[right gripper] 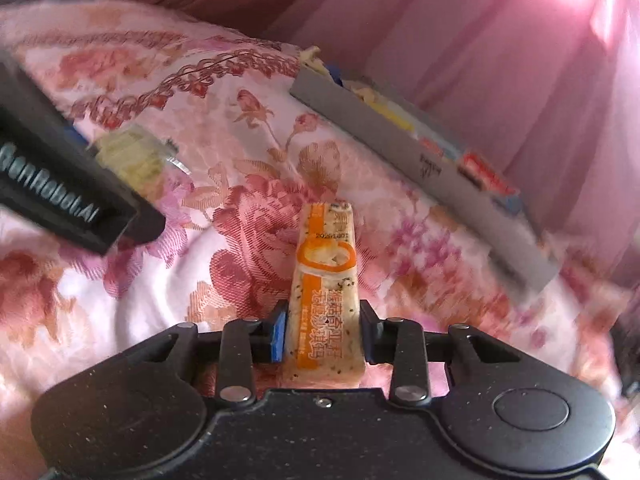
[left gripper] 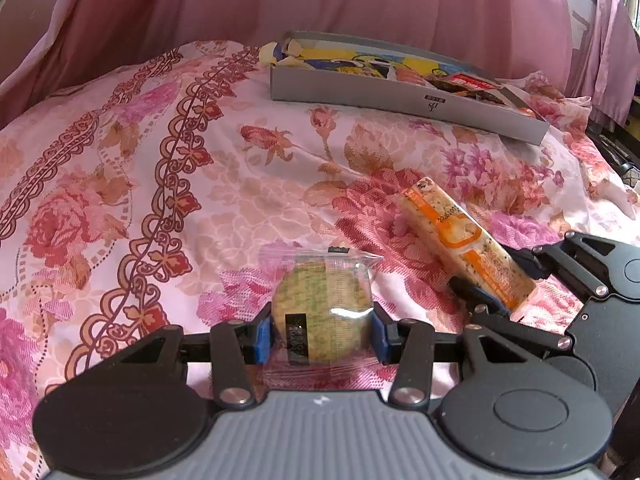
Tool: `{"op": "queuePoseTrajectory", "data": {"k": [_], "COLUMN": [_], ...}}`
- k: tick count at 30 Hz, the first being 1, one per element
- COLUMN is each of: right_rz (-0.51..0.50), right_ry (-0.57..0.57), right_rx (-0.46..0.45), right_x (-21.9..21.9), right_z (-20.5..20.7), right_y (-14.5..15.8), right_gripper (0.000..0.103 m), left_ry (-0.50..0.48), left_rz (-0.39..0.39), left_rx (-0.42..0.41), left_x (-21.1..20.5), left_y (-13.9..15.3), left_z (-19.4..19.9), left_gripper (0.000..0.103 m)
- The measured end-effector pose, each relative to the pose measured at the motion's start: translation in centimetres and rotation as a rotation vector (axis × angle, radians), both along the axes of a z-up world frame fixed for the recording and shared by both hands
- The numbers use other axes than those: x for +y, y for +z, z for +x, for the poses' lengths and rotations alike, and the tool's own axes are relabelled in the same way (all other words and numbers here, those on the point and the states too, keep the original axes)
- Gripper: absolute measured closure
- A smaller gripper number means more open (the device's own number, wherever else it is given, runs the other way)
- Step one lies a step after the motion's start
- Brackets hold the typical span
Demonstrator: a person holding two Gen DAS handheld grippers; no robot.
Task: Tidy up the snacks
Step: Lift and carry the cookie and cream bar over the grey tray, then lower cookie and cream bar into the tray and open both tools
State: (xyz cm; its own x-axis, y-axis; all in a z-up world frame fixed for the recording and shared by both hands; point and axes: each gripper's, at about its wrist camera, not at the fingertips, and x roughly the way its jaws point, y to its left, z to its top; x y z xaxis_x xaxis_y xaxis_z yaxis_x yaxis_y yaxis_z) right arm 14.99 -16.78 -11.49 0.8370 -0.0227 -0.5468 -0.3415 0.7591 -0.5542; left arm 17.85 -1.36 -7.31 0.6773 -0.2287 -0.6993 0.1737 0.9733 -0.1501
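Observation:
My left gripper point(left gripper: 322, 336) is shut on a round green cracker in a clear wrapper point(left gripper: 320, 312), held just over the floral bedspread. My right gripper point(right gripper: 323, 338) is shut on a long orange-and-white snack bar point(right gripper: 326, 288). In the left wrist view that snack bar point(left gripper: 464, 240) shows at the right, with the right gripper point(left gripper: 492, 280) clamped on its near end. The right wrist view shows the left gripper's body point(right gripper: 60, 188) at the left, with the round cracker point(right gripper: 132, 156) blurred beyond it. A shallow grey box point(left gripper: 400, 100) holding colourful snack packets sits farther back.
The floral pink bedspread point(left gripper: 160, 180) covers the whole surface and is rumpled at the right. A pink curtain point(left gripper: 360, 0) hangs behind the grey box point(right gripper: 400, 148). The bed's edge and dark objects show at the far right point(left gripper: 616, 152).

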Motion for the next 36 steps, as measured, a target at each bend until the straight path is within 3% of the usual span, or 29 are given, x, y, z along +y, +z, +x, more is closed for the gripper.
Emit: {"op": "queuePoseTrajectory", "data": {"k": [5,11,18,27,36], "right_rz": [-0.129,-0.176,-0.116,-0.052,0.079], "right_ry": [0.054,0.057,0.022,-0.079,-0.195], "right_rx": [-0.115,-0.226,-0.38,-0.477,-0.486], "right_x": [0.7,0.1,-1.5,-5.4,-9.9], "right_z": [-1.0,-0.9,1.8,6.3,11.4], "right_y": [-0.4,0.2,2.6,4.1,5.8], "right_gripper": [0.067,0.067,0.067,0.067,0.067], "left_ry": [-0.005,0.009,0.054,0.039,0.066], "left_rz": [-0.003,-0.022,-0.05,-0.028,-0.055], "left_rx": [-0.027,-0.033,-0.073,-0.185,-0.264], "left_x": [-0.1,0.2,0.5,-3.9,-10.3], "left_y": [0.4,0.9,4.1,7.6,9.9], "left_z": [-0.2,-0.1,2.7,9.1,16.6], "left_gripper": [0.052,0.052,0.052,0.052,0.052]}}
